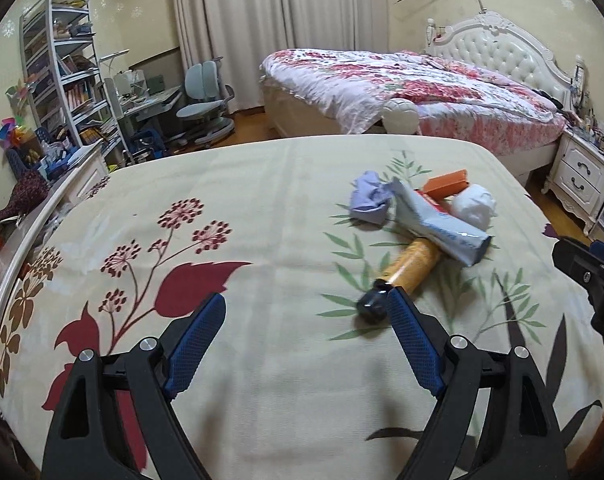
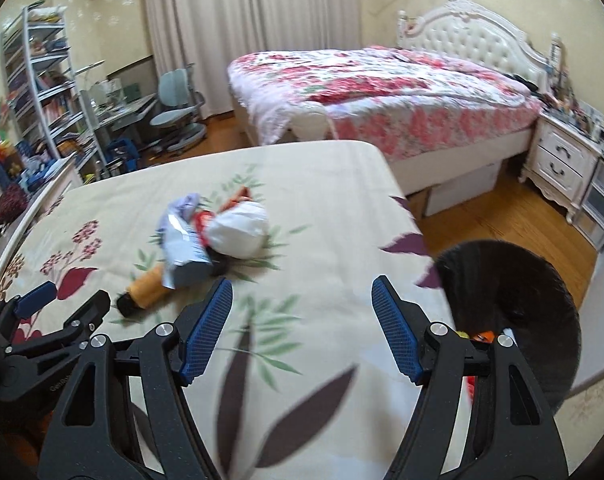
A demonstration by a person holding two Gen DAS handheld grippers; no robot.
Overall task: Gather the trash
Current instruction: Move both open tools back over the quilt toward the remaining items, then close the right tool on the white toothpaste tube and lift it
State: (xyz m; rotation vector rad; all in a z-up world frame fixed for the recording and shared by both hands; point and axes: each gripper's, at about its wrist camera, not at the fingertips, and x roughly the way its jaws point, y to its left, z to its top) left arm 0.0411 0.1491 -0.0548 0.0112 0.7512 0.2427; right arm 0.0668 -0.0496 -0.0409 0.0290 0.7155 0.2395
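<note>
Both grippers approaching the trash pile, nothing picked up yet.

The left gripper (image 1: pixel 305 304) and right gripper (image 2: pixel 302 288) both hover with fingers wide and empty over the bed (image 1: pixel 262 184). The trash lies in one heap: an orange bottle (image 1: pixel 411 262) under a silver wrapper (image 1: pixel 433 220), with a white paper wad (image 1: pixel 473 204) and a crumpled purple scrap (image 1: pixel 367 196), at about one o'clock from the left gripper. A dark bin (image 2: pixel 541 304) stands at three o'clock from the right gripper. The next move probably calls for closing on the bottle's near, dark-capped end.
</note>
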